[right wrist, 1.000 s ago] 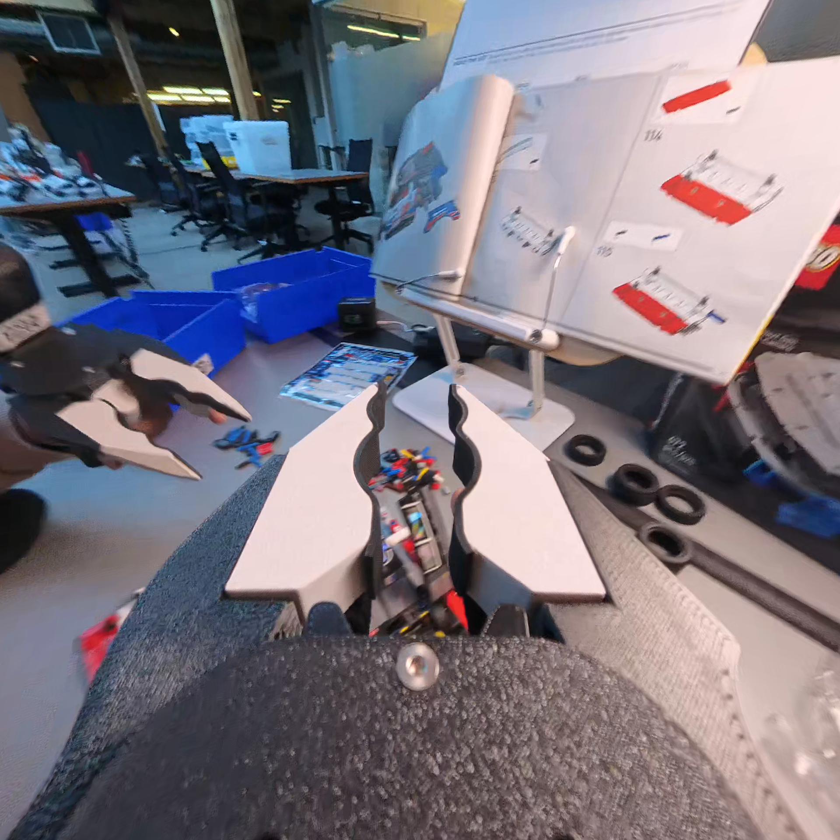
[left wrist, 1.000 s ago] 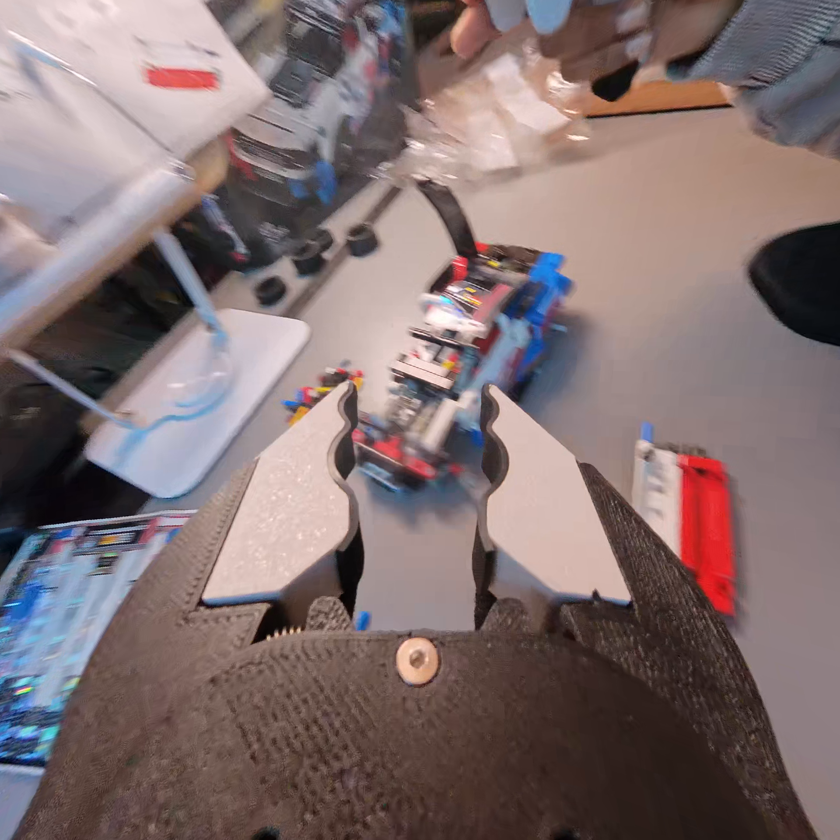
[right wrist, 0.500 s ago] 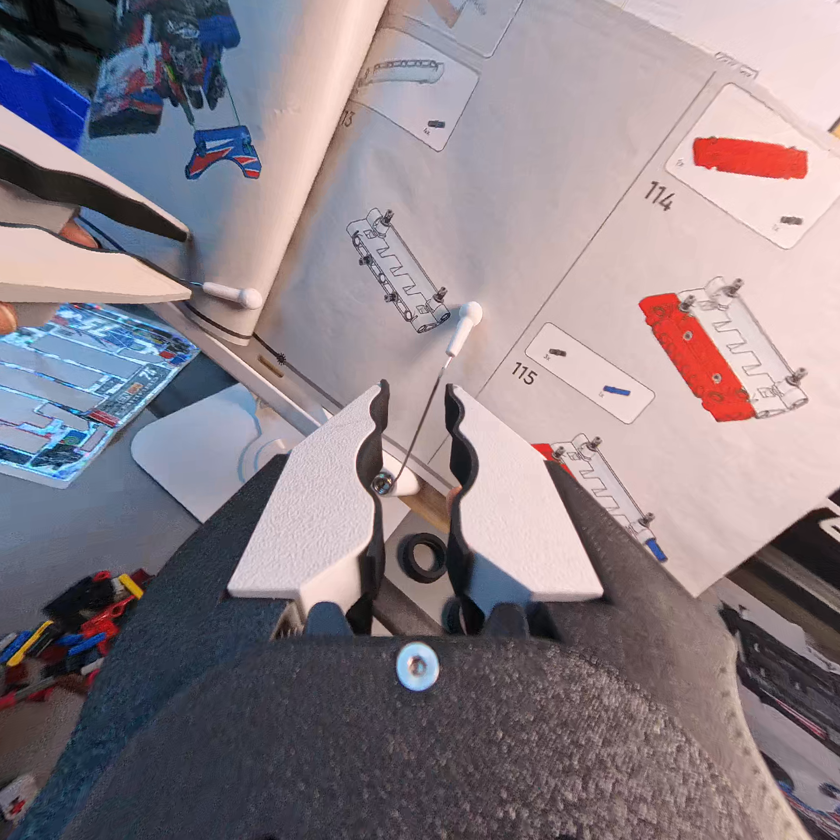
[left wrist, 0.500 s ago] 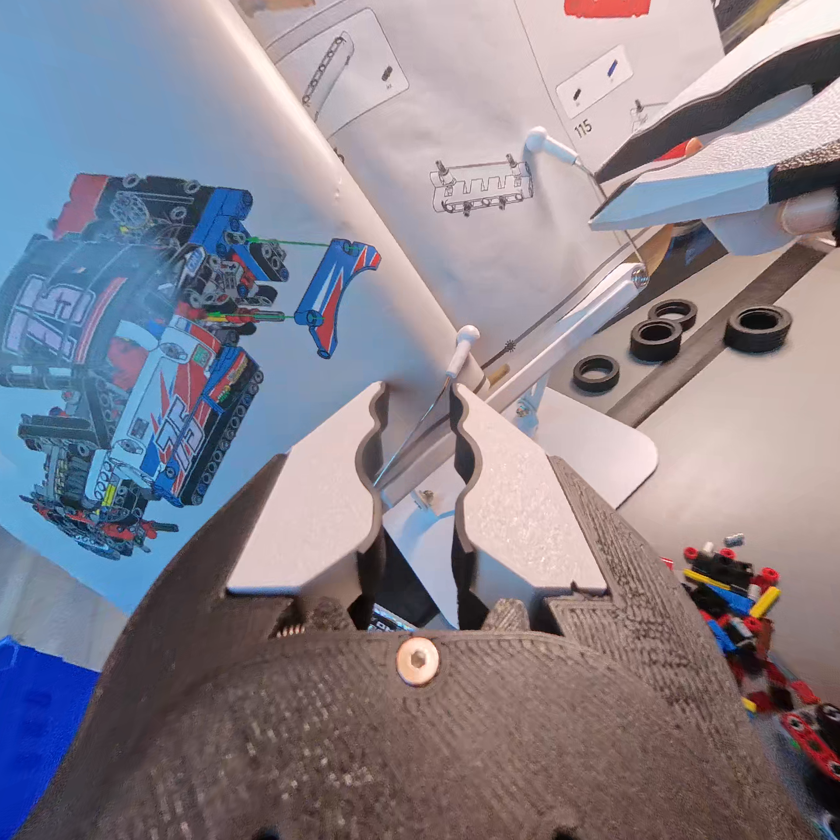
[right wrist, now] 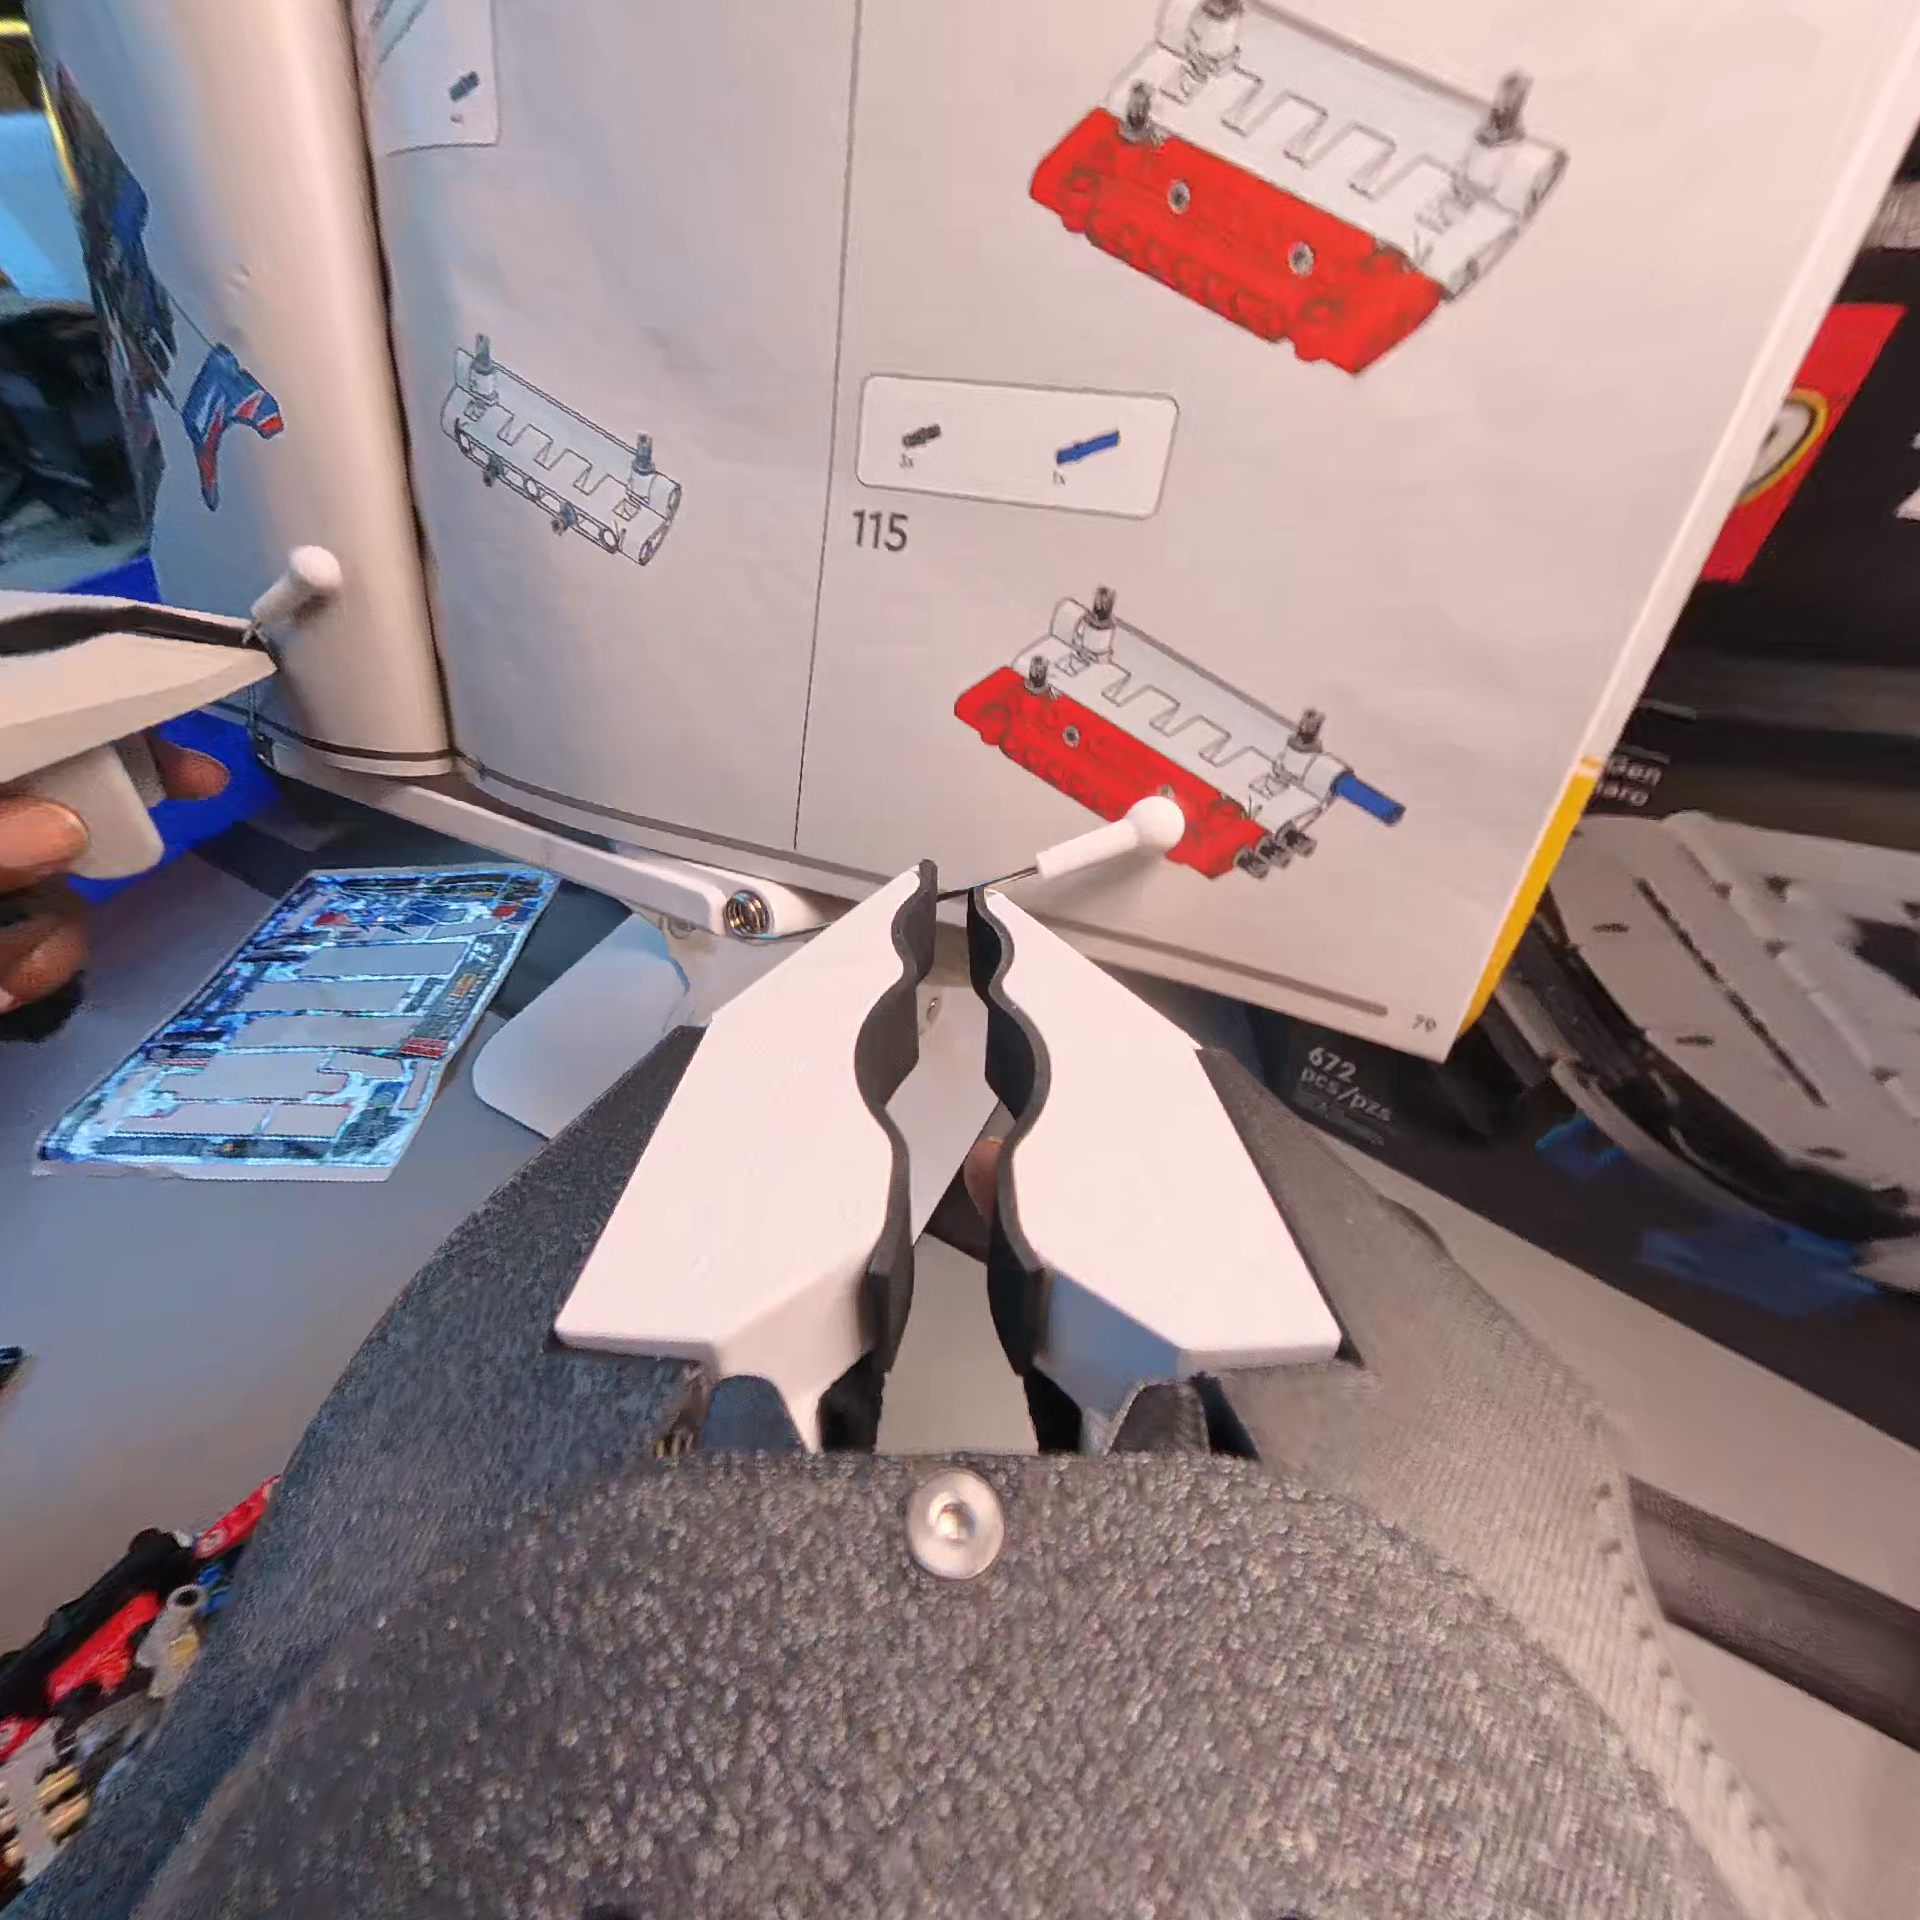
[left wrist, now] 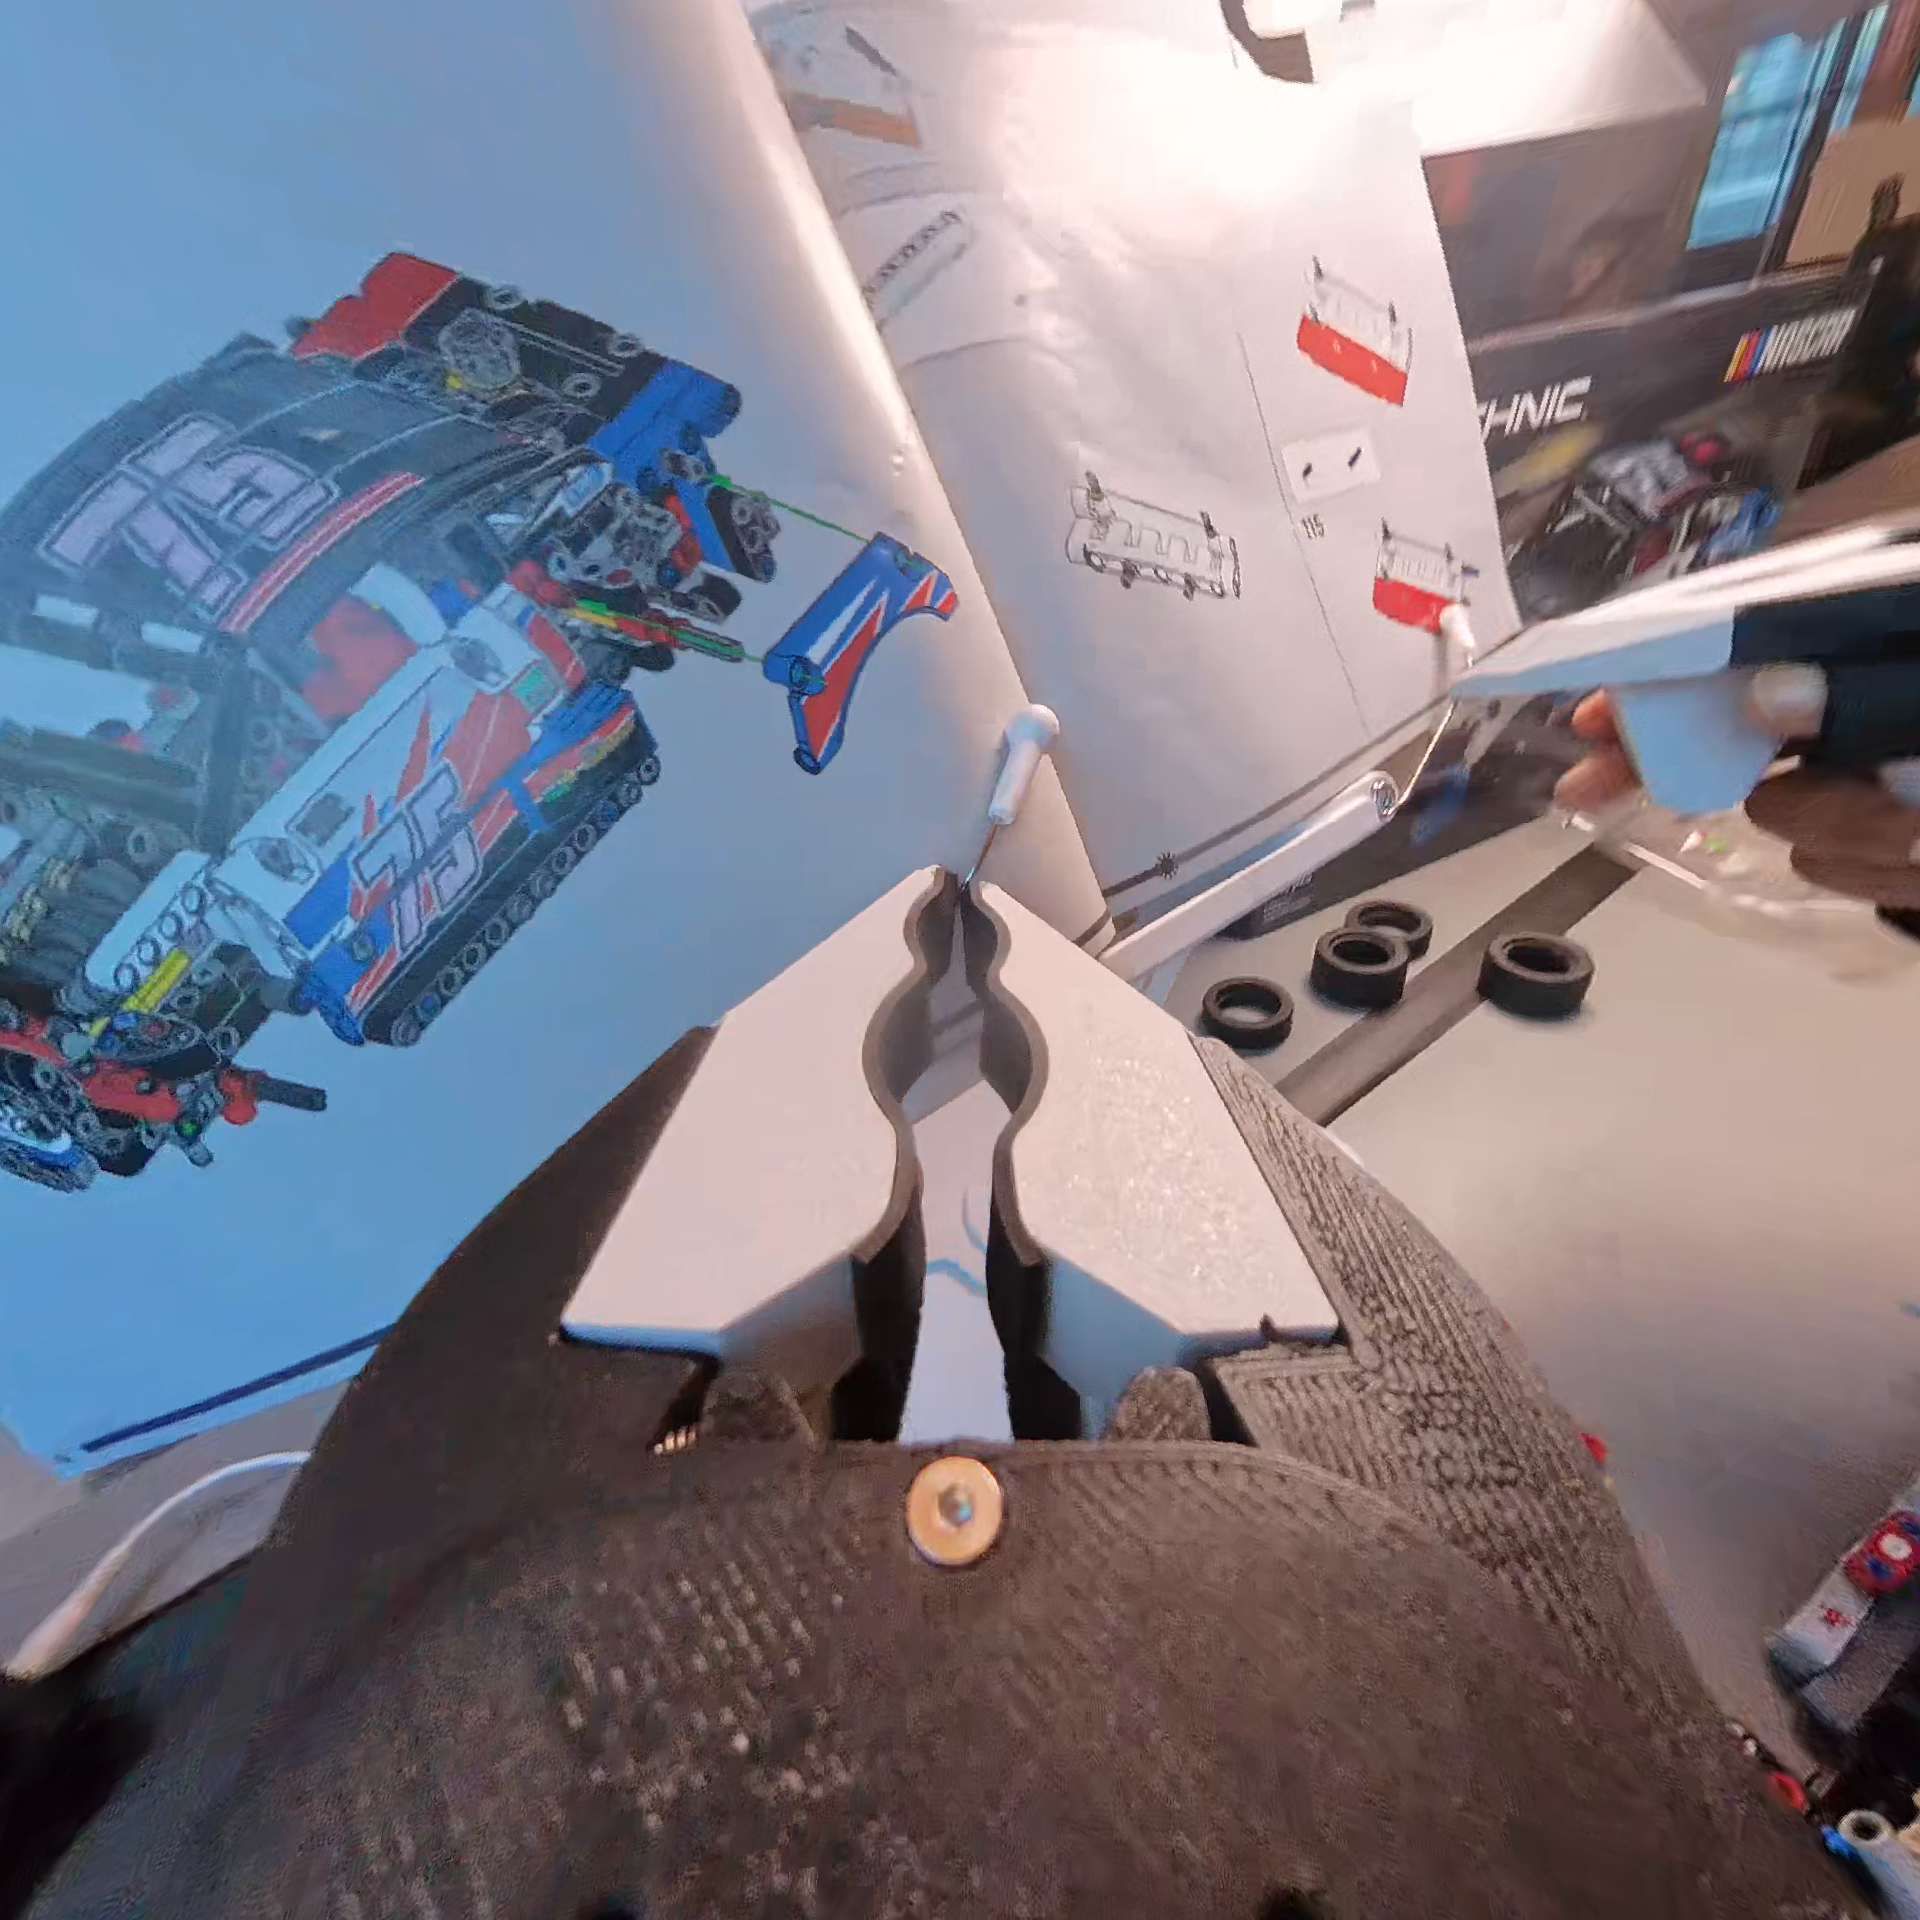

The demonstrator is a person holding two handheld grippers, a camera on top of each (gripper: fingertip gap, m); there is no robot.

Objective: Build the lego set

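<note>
The instruction booklet stands open on a white book stand. My left gripper is shut, its tips pinching the thin wire of the left page holder, just below the holder's white tip. My right gripper is closed to a narrow slit on the wire of the right page holder, whose white tip lies over the red part drawn on the right page. Each gripper shows side-on in the other's view, the right one and the left one.
Three black tyres lie on the grey table behind the stand. The dark set box stands behind the booklet. A sticker sheet lies left of the stand foot. Loose bricks sit at the lower left. A hand holds the left gripper. The gap from one gripper's tips to the other's is roughly 20 centimeters.
Both grippers came up from the table and the car model to the book stand. Both have closed on the page-holder wires, and the right holder has swung down to the right.
</note>
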